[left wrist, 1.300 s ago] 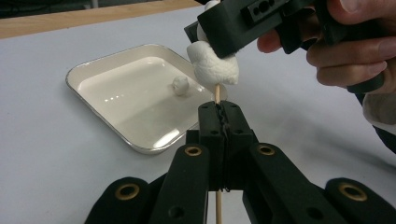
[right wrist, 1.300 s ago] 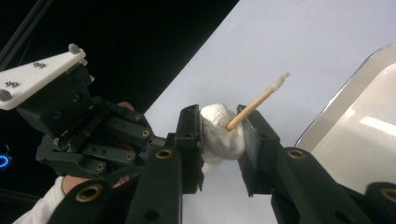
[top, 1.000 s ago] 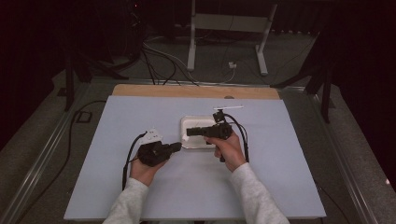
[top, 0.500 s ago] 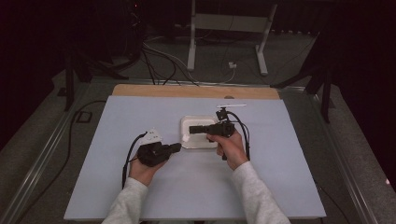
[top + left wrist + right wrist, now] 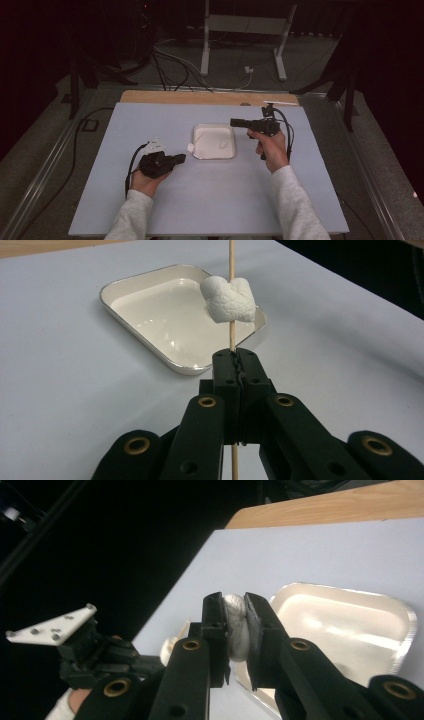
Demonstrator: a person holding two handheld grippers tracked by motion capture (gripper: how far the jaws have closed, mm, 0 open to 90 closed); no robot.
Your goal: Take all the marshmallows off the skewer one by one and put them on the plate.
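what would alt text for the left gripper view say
Two black jaws of the left gripper are shut on a thin wooden skewer that stands upright, with a white marshmallow threaded on it above the jaws. Behind it a shallow white tray sits on the pale table.

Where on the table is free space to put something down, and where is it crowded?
Free: the table left of the tray, the near strip between the forearms, and the right part beyond the right gripper. Crowded: around the tray, where the left gripper holds the skewer with a marshmallow.
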